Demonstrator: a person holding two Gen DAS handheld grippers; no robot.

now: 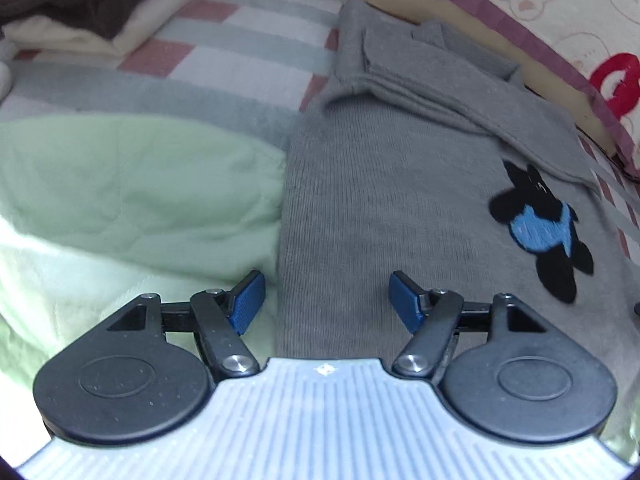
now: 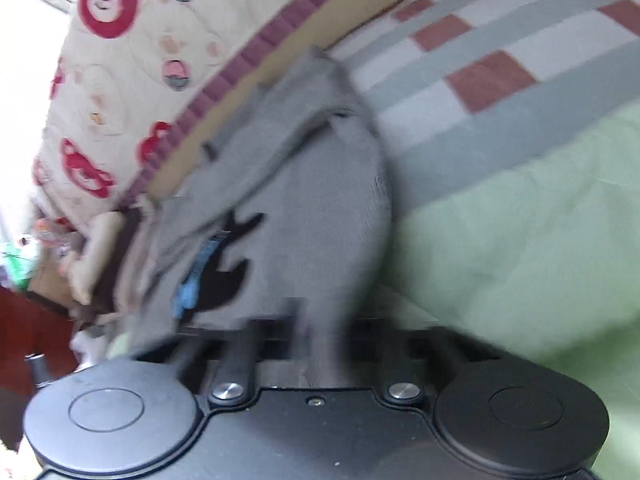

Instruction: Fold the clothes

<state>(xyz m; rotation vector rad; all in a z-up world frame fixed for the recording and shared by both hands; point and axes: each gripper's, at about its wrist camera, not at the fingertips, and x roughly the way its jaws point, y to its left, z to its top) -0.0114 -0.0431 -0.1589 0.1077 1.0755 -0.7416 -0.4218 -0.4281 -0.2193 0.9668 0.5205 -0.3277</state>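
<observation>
A grey knit sweater (image 1: 384, 184) with a black and blue animal patch (image 1: 540, 228) lies on the bed, its sleeves folded across the top. My left gripper (image 1: 326, 300) is open just above the sweater's near hem, blue pads apart, holding nothing. In the right wrist view the same sweater (image 2: 304, 216) is lifted and bunched, its hem pulled down between the jaws. My right gripper (image 2: 320, 340) is shut on that hem; the fingertips are hidden by cloth and motion blur.
A pale green blanket (image 1: 132, 192) lies left of the sweater on a checked sheet (image 1: 248, 40). Folded dark and cream clothes (image 1: 80, 4) sit at the far left. A bear-print quilt (image 2: 120, 60) and tan bed edge (image 1: 460, 12) run behind.
</observation>
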